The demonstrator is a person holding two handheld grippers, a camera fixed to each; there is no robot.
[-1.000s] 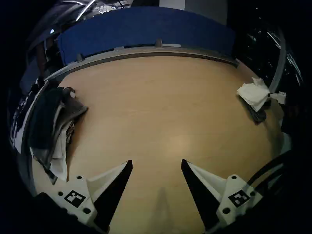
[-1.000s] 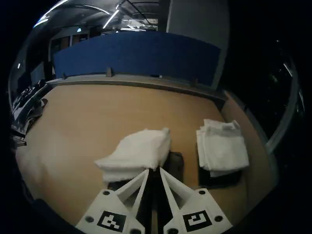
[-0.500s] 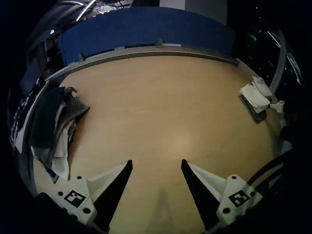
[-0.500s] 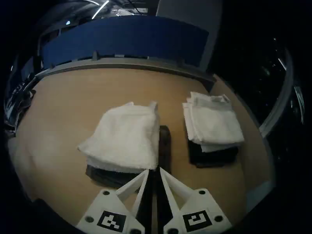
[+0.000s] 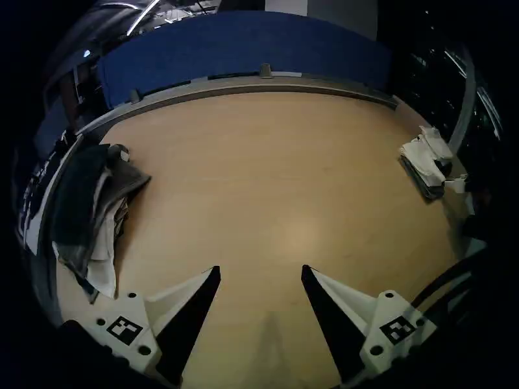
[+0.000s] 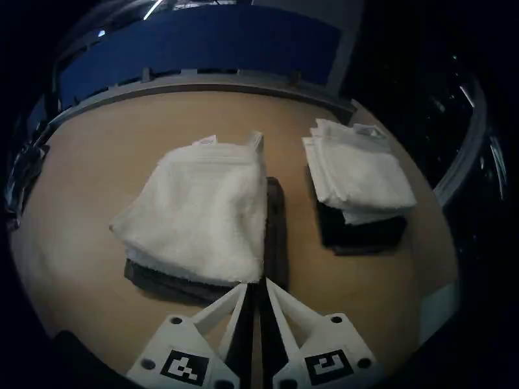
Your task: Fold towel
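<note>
Sitting folded atop dark stack (image 6: 162, 280): white towel (image 6: 194, 207), that fold seemingly done. Right tool (image 6: 256, 285) nearly closed at its near edge, hold unclear. Left tool (image 5: 259, 268) wide open, empty, above tabletop (image 5: 272, 168). Probably left to fold: crumpled heap (image 5: 91, 207).

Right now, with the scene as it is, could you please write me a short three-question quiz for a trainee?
1. True or false: the left gripper is open over the wooden table.
2. The white towel at the right gripper lies on: A) a plate, B) a dark towel, C) a box.
3. Fill in: the unfolded pile lies on the ___ side of the left gripper view.
Key: 1 true; 2 B; 3 left.
</note>
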